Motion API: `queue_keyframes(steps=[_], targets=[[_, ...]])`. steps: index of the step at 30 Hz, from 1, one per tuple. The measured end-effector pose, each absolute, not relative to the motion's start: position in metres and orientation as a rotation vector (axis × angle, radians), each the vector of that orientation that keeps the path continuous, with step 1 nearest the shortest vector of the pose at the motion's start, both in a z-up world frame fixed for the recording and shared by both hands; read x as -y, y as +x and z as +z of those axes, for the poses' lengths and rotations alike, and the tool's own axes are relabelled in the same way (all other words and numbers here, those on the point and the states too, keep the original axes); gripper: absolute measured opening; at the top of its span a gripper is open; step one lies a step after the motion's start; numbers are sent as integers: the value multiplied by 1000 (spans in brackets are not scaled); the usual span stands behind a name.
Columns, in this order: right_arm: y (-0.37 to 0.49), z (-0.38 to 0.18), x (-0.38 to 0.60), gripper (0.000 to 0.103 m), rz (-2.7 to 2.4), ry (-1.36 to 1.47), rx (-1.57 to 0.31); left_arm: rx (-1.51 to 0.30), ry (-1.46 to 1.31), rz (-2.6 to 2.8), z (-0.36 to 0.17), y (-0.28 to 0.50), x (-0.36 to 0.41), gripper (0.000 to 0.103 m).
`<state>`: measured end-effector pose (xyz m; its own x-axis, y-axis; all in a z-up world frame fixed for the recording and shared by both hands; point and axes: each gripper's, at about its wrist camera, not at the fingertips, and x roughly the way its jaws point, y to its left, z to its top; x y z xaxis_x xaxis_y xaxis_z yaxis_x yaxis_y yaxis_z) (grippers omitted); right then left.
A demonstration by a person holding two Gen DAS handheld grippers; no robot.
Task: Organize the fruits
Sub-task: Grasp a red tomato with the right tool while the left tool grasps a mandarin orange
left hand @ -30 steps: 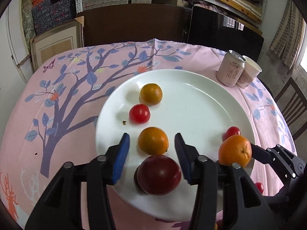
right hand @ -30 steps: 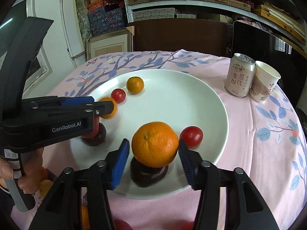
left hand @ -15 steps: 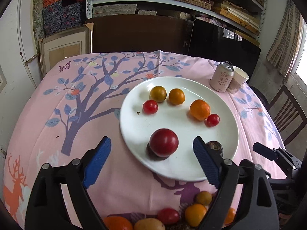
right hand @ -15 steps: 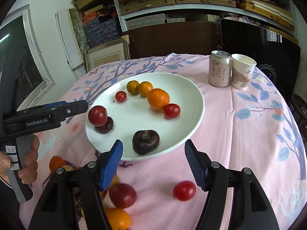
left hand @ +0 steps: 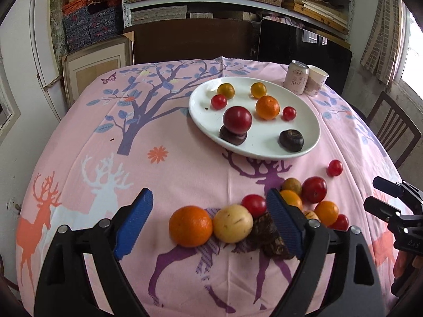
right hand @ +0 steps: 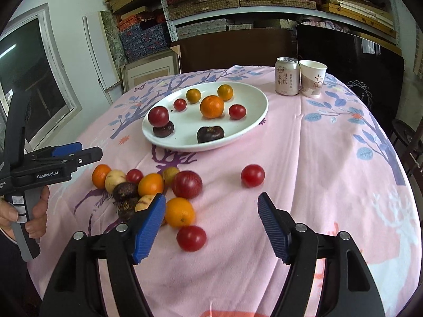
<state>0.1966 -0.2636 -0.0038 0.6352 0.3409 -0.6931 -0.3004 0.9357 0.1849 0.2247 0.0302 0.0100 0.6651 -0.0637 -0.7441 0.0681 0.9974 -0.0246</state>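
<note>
This looks like a room in a home that doubles as storage. A round counter is covered with a pink cotton cloth [left hand: 185, 158] printed with blue-leafed trees and deer, and a dark wooden slat-back chair [left hand: 394, 129] stands at its right edge. Behind it, grey metal shelving [right hand: 264, 8] is packed with flat woven-straw boxes [right hand: 203, 5] and patterned fabric-covered boxes [left hand: 87, 23]. A pale wood picture frame [left hand: 95, 66] leans against the wall on the floor. On the cloth sit a round white ceramic plate [right hand: 253, 116] of fruit, a pink drink can [right hand: 286, 79] and a white paper cup [right hand: 313, 82], ordinary household things.
</note>
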Motion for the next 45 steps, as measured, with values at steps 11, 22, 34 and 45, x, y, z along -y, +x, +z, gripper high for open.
queue_keyframes(steps=[11, 22, 34, 45], targets=[[168, -23, 247, 73, 386, -27, -849, -865, -14, -41, -10, 190, -58, 85], [191, -49, 218, 58, 358, -149, -940, -890, 37, -42, -19, 190, -58, 85], [200, -53, 236, 31, 410, 5, -922, -957, 112, -14, -45, 221, -53, 85], [202, -53, 242, 31, 434, 56, -927, -949, 188, -50, -52, 244, -34, 43]])
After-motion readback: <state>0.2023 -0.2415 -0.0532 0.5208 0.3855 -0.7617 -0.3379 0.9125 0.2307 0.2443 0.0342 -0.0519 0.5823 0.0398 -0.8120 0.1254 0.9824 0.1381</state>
